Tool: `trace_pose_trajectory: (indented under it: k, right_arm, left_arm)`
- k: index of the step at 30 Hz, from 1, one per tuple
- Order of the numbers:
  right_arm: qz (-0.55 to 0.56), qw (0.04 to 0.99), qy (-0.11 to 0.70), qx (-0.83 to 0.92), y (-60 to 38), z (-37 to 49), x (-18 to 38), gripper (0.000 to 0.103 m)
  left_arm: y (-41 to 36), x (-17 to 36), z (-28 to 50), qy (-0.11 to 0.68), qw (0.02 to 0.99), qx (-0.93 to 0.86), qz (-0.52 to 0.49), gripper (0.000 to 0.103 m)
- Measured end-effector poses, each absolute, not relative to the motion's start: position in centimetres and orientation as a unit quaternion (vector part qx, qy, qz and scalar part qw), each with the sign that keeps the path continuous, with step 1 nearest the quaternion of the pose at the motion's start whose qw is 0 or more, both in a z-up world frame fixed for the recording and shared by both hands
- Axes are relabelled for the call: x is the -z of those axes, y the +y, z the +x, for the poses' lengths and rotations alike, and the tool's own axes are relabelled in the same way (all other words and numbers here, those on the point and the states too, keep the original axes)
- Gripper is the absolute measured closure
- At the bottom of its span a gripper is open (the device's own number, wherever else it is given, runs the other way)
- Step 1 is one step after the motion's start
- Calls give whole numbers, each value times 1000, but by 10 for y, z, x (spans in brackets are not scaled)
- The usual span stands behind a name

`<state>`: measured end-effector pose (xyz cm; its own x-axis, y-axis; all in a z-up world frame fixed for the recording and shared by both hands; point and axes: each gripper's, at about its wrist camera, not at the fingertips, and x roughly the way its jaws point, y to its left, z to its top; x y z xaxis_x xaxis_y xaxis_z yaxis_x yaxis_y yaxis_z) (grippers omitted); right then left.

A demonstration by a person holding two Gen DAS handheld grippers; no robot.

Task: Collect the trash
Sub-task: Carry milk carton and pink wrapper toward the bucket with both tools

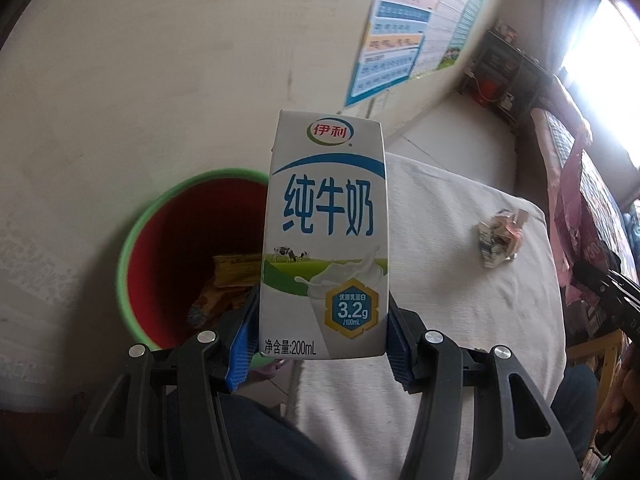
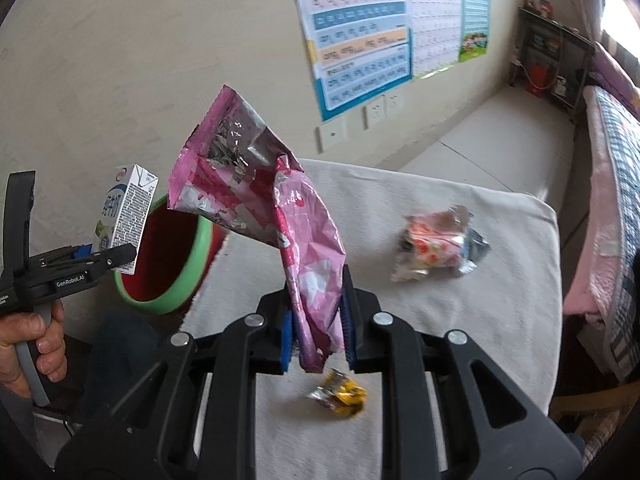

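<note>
My left gripper [image 1: 322, 340] is shut on a white and blue milk carton [image 1: 326, 232], held upright beside the red bin with a green rim [image 1: 160, 248]; the carton [image 2: 126, 216] also shows in the right wrist view, over the bin [image 2: 172, 264]. My right gripper [image 2: 318, 332] is shut on a pink foil snack bag [image 2: 280, 216], lifted above the cloth-covered table [image 2: 460, 320]. A crumpled wrapper [image 2: 436, 248] and a small yellow wrapper [image 2: 340, 396] lie on the table. The crumpled wrapper [image 1: 500, 236] shows in the left view too.
The bin holds orange and yellow wrappers [image 1: 232, 276]. It stands on the floor left of the table, by a beige wall with posters [image 2: 360, 32]. A bed with a checked cover [image 2: 612, 200] lies right. A dark shelf [image 2: 556, 60] stands at the back.
</note>
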<state>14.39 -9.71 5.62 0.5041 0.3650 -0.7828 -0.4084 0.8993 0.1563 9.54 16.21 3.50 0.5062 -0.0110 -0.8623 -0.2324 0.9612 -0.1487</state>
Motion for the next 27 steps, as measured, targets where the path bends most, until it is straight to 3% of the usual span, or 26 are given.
trace_pose_trajectory:
  k: [27]
  right_arm:
    - [-65,821,450,-346,87,159,-56,83]
  left_arm:
    - [276,-19,65,492,841,-126,-189,51]
